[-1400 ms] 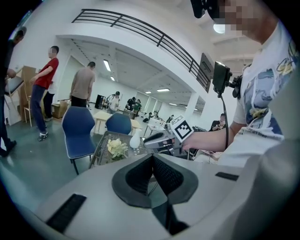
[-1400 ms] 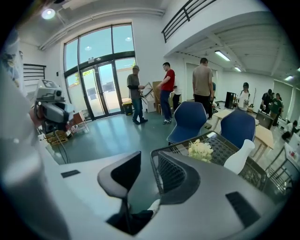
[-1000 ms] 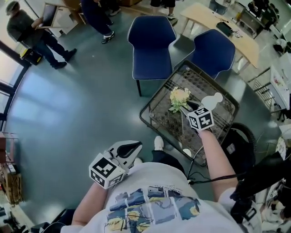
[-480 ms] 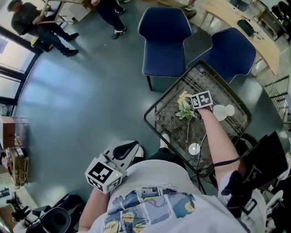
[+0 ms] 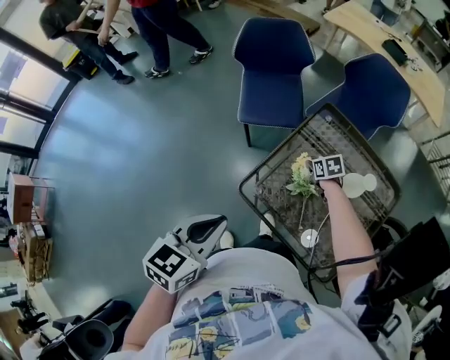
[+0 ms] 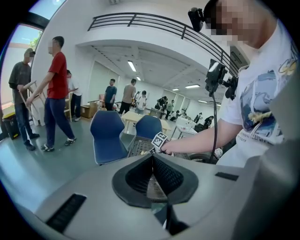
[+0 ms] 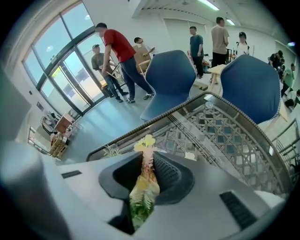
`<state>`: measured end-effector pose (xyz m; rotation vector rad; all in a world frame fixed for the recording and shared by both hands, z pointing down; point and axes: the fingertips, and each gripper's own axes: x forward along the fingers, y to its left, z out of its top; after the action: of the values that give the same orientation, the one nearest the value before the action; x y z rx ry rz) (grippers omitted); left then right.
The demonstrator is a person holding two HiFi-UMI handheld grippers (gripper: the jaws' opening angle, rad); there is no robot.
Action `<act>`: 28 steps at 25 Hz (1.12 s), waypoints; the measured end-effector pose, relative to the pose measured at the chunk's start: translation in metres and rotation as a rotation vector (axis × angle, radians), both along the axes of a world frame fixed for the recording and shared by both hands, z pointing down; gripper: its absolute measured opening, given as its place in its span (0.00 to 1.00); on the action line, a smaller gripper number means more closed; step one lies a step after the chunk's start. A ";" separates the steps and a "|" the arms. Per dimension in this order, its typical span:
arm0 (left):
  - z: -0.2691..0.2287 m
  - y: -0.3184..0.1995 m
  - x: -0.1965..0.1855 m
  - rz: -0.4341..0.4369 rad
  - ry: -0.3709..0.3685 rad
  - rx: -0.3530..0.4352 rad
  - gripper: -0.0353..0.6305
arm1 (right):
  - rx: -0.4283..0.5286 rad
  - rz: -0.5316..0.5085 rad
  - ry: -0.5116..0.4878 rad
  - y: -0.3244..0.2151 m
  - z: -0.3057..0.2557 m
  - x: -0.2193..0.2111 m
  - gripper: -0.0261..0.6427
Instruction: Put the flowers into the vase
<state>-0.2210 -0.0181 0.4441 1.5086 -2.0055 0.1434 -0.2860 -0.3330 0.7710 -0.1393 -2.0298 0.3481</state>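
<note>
Right gripper (image 7: 149, 157) has come down from above the near part of the tabletop (image 5: 275, 204) onto the flowers (image 5: 302, 177). Its marker cube, a second ago nearer than the blooms, now sits just right of them. Its jaws are closing with the flower stem between them. At far left a person in a red top (image 5: 156, 17) has come further into view.

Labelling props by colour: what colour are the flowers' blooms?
Pale yellow, almost cream; the flowers show best in the head view.
</note>
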 end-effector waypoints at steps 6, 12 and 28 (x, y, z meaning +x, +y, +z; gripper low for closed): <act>0.000 -0.011 0.003 0.118 -0.013 0.045 0.07 | 0.064 0.036 -0.191 0.008 -0.069 0.012 0.13; -0.006 -0.024 0.011 0.267 -0.005 0.089 0.07 | 0.180 0.083 -0.396 0.013 -0.176 0.034 0.12; -0.006 -0.096 0.062 0.551 0.014 0.157 0.07 | 0.670 0.324 -0.800 -0.099 -0.427 0.149 0.12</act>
<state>-0.1590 -0.1145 0.4383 2.1264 -1.5719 0.2005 -0.1373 -0.4317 0.3441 0.5543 -2.8494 -0.2594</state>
